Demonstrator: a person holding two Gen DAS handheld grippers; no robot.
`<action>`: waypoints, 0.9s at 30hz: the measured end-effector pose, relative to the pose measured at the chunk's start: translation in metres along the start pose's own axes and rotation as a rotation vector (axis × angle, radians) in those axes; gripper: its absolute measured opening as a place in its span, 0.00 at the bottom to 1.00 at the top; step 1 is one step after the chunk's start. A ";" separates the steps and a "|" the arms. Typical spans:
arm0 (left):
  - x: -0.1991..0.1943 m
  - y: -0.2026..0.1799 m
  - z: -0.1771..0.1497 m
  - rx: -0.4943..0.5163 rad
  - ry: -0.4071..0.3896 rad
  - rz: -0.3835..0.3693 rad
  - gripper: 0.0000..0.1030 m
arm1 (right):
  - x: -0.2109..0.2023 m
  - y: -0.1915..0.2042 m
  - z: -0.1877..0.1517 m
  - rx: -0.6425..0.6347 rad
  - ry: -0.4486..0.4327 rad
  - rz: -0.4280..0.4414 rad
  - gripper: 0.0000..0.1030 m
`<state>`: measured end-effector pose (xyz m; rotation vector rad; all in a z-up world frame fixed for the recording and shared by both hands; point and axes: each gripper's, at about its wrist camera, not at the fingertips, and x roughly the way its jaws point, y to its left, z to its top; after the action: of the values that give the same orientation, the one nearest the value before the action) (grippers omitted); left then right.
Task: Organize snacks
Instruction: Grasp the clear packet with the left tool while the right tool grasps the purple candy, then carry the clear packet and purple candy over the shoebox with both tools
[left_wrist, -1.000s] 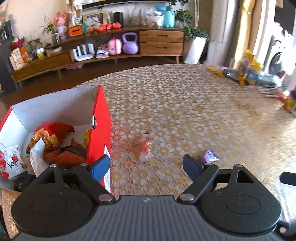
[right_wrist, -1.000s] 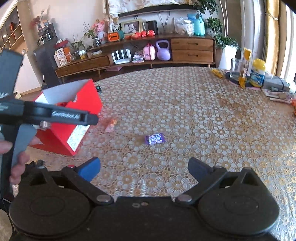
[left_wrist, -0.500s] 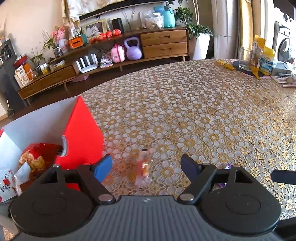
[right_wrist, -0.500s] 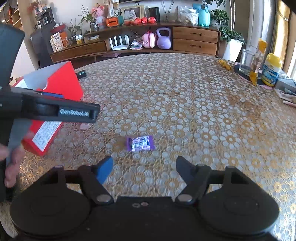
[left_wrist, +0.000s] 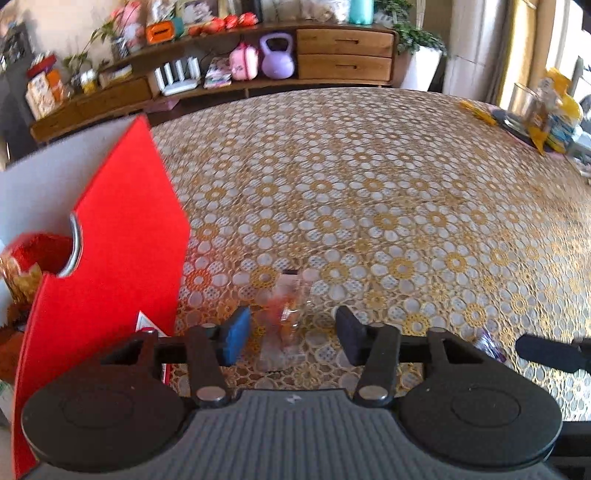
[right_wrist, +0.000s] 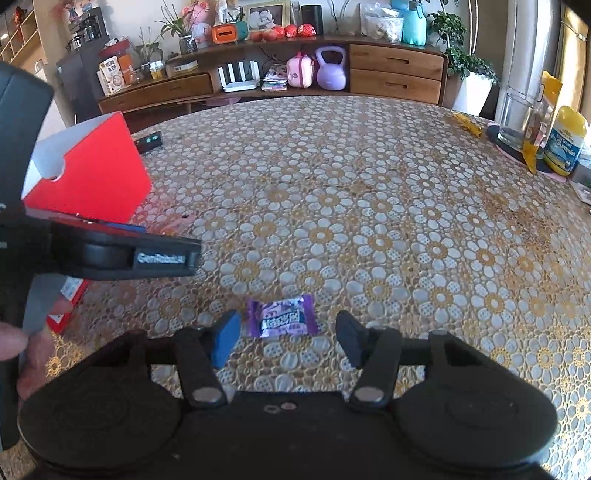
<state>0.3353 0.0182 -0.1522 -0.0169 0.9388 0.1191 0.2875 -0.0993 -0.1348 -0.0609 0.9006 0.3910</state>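
Left wrist: my left gripper jaws wide, straddling clear orange-filled snack beside red box; squeeze its middle | Right wrist: right gripper wide around purple candy, mid-table; drop lower first.

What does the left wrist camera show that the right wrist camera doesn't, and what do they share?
Only the left wrist view shows the inside of the red box, where a red snack bag sits, and a clear-wrapped orange snack between the open fingers of the left tool.

Only the right wrist view shows the purple candy clearly, lying between the open fingers of the right tool, plus the left tool's side.

Both show the box, the patterned tablecloth, the purple kettlebell and the drinking glass.
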 end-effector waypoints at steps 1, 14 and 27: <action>0.001 0.005 0.000 -0.025 -0.001 -0.016 0.47 | 0.002 0.000 0.000 0.002 0.002 -0.001 0.51; -0.006 0.017 -0.004 -0.064 -0.019 -0.043 0.15 | 0.000 0.009 -0.004 -0.045 -0.019 -0.061 0.20; -0.068 0.020 -0.021 -0.058 -0.035 -0.130 0.15 | -0.065 0.014 -0.014 -0.009 -0.054 -0.011 0.18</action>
<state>0.2764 0.0302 -0.1085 -0.1292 0.8966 0.0267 0.2356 -0.1089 -0.0913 -0.0634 0.8445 0.3852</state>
